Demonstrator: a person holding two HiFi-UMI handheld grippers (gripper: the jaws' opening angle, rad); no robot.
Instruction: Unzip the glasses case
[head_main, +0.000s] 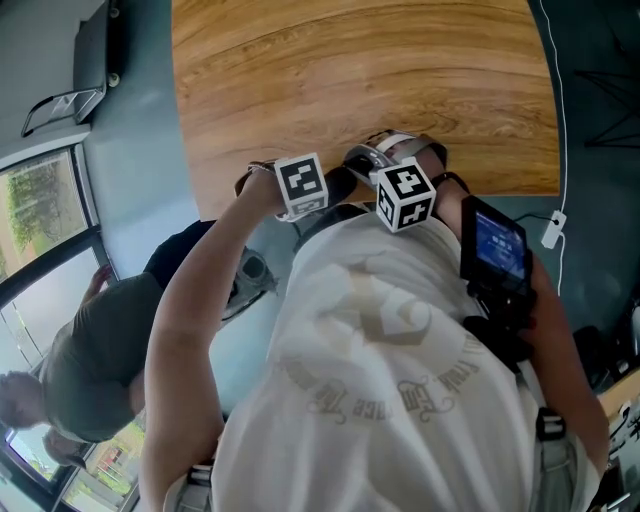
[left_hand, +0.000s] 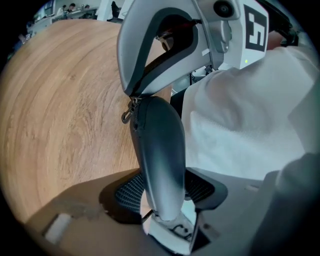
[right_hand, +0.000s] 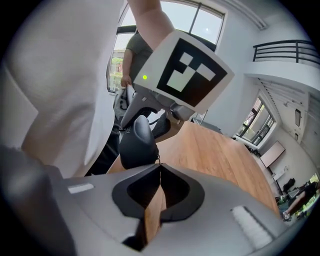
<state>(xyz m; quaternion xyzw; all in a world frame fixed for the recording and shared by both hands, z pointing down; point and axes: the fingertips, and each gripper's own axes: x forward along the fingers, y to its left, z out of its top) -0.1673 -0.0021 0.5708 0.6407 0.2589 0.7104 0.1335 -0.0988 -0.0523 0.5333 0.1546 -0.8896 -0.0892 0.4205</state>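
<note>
Both holds set, zip seemingly shut: left gripper (left_hand: 164, 192) clamps dark-grey oval glasses case (left_hand: 160, 150), right gripper (right_hand: 159, 170) pinches twelve-o'clock metal pull (left_hand: 127, 116).

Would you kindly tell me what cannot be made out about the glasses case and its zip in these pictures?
- Head view: the glasses case is hidden behind the marker cubes and the person's shirt.
- Left gripper view: the zip's opening; only one side of the case shows, clamped in the left gripper.
- Right gripper view: the right gripper covers the case's lower part; whether its closed tips pinch the zipper pull is too small to tell.
</note>
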